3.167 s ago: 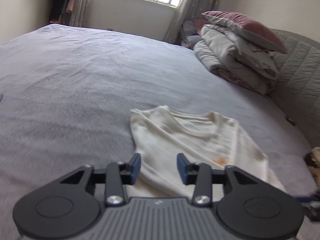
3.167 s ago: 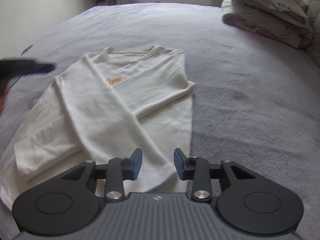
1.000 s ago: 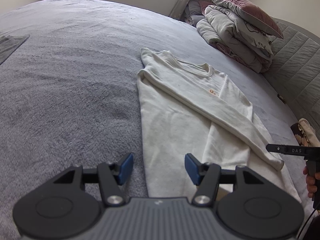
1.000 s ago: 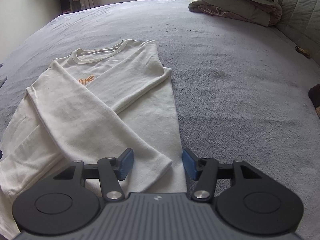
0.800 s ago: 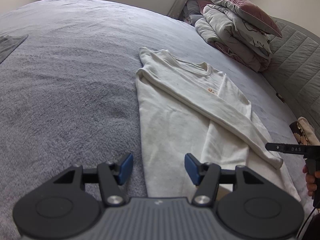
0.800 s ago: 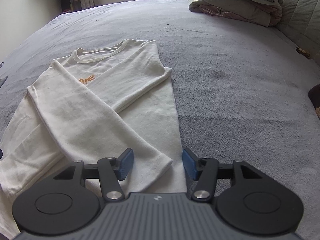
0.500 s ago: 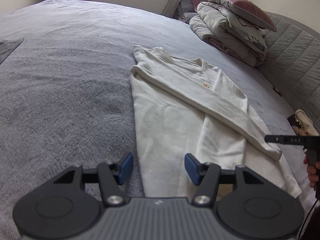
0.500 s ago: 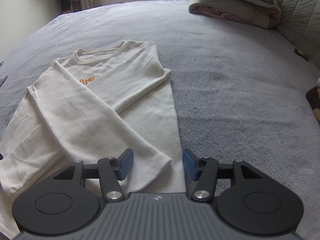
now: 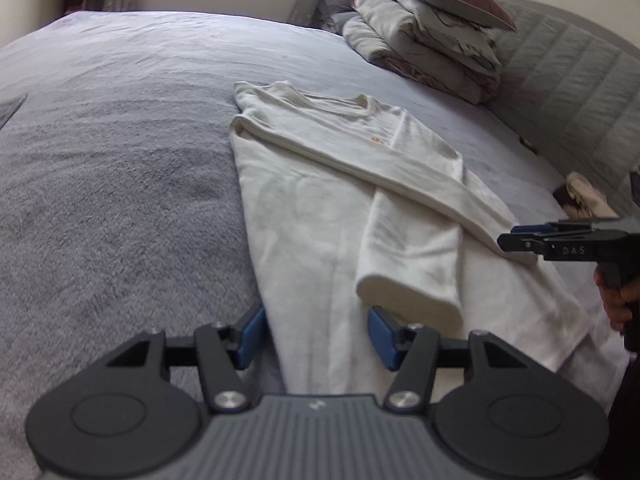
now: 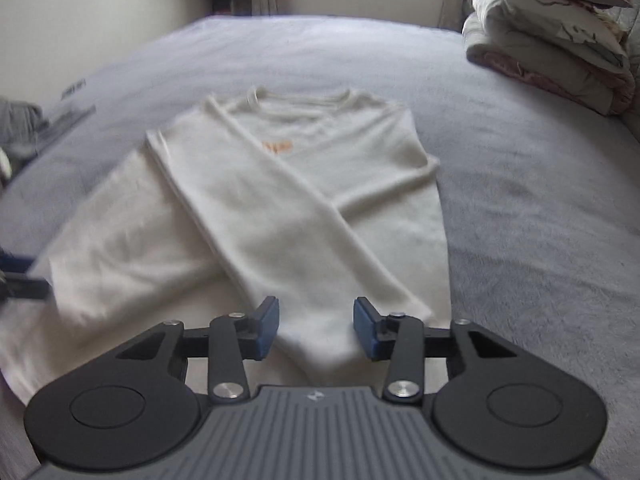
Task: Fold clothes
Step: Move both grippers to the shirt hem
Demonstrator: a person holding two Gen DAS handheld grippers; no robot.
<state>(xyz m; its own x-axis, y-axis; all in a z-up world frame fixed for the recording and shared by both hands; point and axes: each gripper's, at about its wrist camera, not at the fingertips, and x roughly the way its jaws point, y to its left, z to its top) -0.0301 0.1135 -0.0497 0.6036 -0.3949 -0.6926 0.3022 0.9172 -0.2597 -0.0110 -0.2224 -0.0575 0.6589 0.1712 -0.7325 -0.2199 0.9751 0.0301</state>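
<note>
Cream long-sleeved shirt lies flat, sleeves crossed; left jaws open, right jaws closing, neither gripping.

"DAS" on the right gripper; shirt print unreadable

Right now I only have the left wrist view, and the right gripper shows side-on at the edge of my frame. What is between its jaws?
Observer: The cuff of the top sleeve lies between the jaws of the right gripper. The jaws are closing, but the pads are not pressing on it yet.
Operator: Is the whole cuff inside the gap?
Observer: No. The sleeve end also shows beyond the right-hand pad, so it looks wider than the gap on that side.
Operator: Is there anything on the bed that I cannot see?
Observer: A grey bundle sits at the left edge of the bed. It is too blurred to identify.
</note>
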